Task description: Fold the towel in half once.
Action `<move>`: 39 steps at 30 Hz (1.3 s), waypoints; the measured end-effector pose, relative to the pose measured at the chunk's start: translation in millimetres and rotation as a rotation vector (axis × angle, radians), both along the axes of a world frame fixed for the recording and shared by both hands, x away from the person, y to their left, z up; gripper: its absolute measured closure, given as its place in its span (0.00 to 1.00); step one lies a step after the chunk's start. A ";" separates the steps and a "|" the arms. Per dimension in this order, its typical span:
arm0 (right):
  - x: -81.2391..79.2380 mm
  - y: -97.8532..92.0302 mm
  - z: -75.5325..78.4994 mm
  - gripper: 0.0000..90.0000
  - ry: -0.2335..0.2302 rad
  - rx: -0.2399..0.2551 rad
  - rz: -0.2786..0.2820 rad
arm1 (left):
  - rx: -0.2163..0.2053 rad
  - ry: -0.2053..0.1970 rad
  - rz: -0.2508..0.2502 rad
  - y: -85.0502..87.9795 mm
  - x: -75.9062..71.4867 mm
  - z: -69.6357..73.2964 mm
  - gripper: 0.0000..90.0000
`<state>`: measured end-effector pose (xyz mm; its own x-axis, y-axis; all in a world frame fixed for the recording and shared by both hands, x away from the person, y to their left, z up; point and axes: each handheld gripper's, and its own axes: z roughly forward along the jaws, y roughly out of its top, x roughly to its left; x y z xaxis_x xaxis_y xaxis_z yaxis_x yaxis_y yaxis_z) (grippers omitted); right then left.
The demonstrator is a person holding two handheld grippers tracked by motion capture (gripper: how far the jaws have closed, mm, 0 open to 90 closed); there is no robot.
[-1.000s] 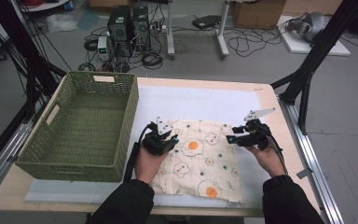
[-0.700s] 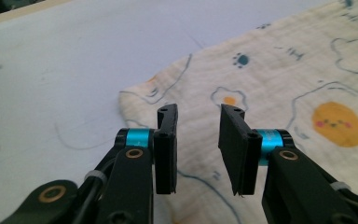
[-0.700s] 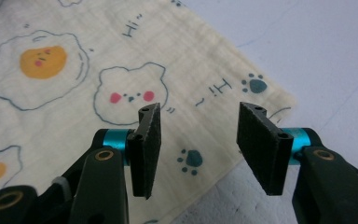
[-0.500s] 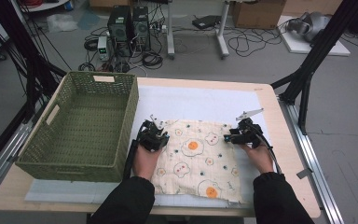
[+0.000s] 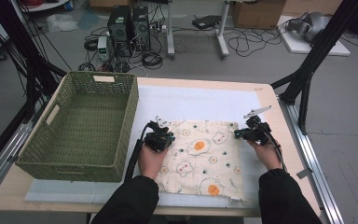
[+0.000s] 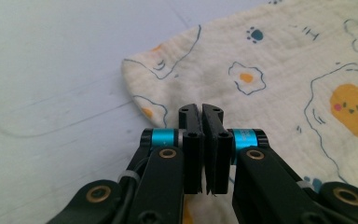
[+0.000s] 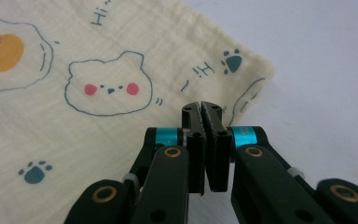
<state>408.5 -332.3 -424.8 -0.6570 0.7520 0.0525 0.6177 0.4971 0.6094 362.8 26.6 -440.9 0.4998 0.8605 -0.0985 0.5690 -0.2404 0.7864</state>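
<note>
A cream cloth [image 5: 200, 149] printed with fried eggs and bears lies flat on the white mat. My left gripper [image 5: 166, 133] sits at its far left corner and my right gripper [image 5: 238, 134] at its far right corner. In the left gripper view the jaws [image 6: 201, 109] have just closed and press together on the cloth [image 6: 284, 60] near its edge. In the right gripper view the jaws [image 7: 201, 106] have likewise just closed, tips together where the cloth [image 7: 98, 135] edge runs under them.
A green woven basket [image 5: 74, 169] stands at the left of the table, close to my left hand. A white mat [image 5: 200, 100] covers the tabletop beyond the cloth. Black frame struts [image 5: 307, 74] rise at the table's right.
Both grippers have come down onto the cloth's far corners and their jaws have gone from apart to shut. The right hand shifted slightly lower and inward.
</note>
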 end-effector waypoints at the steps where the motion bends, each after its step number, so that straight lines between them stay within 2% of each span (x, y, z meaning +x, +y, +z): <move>1: 1.2 -5.1 2.8 0.99 0.001 -0.013 -0.005 | -0.018 0.000 -0.003 -2.1 0.6 0.8 0.96; 3: 3.5 -14.7 12.9 0.98 -0.005 -0.017 -0.016 | -0.039 -0.020 -0.003 -5.6 2.6 4.1 0.96; 6: 5.8 -21.7 22.7 0.98 -0.009 0.024 -0.008 | -0.132 -0.032 0.057 1.0 7.1 8.1 0.96; 9: 4.9 -21.1 21.2 0.98 0.025 0.073 0.011 | -0.139 -0.038 0.075 10.0 9.3 9.2 0.96; 10: 3.8 -19.8 20.8 0.98 0.028 0.072 0.019 | -0.131 -0.050 0.076 11.2 8.2 11.1 0.96; 12: 0.2 -19.1 20.7 0.98 0.037 0.101 0.035 | -0.144 -0.072 0.066 13.6 4.4 16.6 0.96; 14: -6.2 -21.4 21.9 0.98 0.042 0.136 0.051 | -0.130 -0.089 0.039 16.3 -0.9 21.2 0.96; 16: -14.3 -26.7 21.8 0.98 0.062 0.205 0.069 | -0.120 -0.083 0.008 19.0 -6.9 24.2 0.96; 19: -33.3 -31.1 23.1 0.98 0.069 0.259 0.105 | -0.111 -0.100 -0.030 23.4 -21.2 26.5 0.96; 21: -48.0 -33.1 24.1 0.98 0.051 0.274 0.124 | -0.098 -0.116 -0.056 24.7 -33.2 26.2 0.96; 22: -54.8 -34.7 24.1 0.98 0.049 0.287 0.132 | -0.101 -0.112 -0.074 25.5 -39.1 25.2 0.96; 23: -61.3 -35.6 23.8 0.98 0.048 0.288 0.138 | -0.102 -0.111 -0.090 26.0 -45.9 23.6 0.96; 24: -67.8 -36.5 23.7 0.98 0.048 0.280 0.144 | -0.078 -0.113 -0.110 25.9 -52.3 22.0 0.96; 26: -80.0 -39.3 22.8 0.98 0.047 0.295 0.156 | -0.042 -0.117 -0.146 25.5 -63.9 18.1 0.96; 28: -91.7 -40.9 20.7 0.97 0.043 0.300 0.169 | -0.019 -0.104 -0.178 25.0 -72.6 14.4 0.96; 30: -102.5 -41.0 14.9 0.97 0.063 0.308 0.178 | 0.015 -0.091 -0.216 24.0 -80.5 11.8 0.95; 33: -117.1 -37.6 2.2 0.97 0.099 0.277 0.198 | 0.029 -0.081 -0.246 23.6 -87.6 10.8 0.95; 35: -123.3 -35.6 -5.8 0.93 0.117 0.245 0.210 | 0.034 -0.054 -0.261 24.1 -88.2 10.2 0.90; 37: -125.4 -36.5 -5.2 0.85 0.119 0.234 0.206 | 0.021 -0.051 -0.269 26.6 -88.2 11.9 0.83; 39: -126.2 -38.5 1.1 0.79 0.100 0.238 0.196 | 0.004 -0.062 -0.259 30.2 -88.3 16.6 0.76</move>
<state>282.3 -370.8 -423.7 -0.7711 0.5703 0.2830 0.5866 0.4638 0.6639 274.5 56.8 -424.3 0.7082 0.7037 -0.0574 0.4388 -0.3750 0.8166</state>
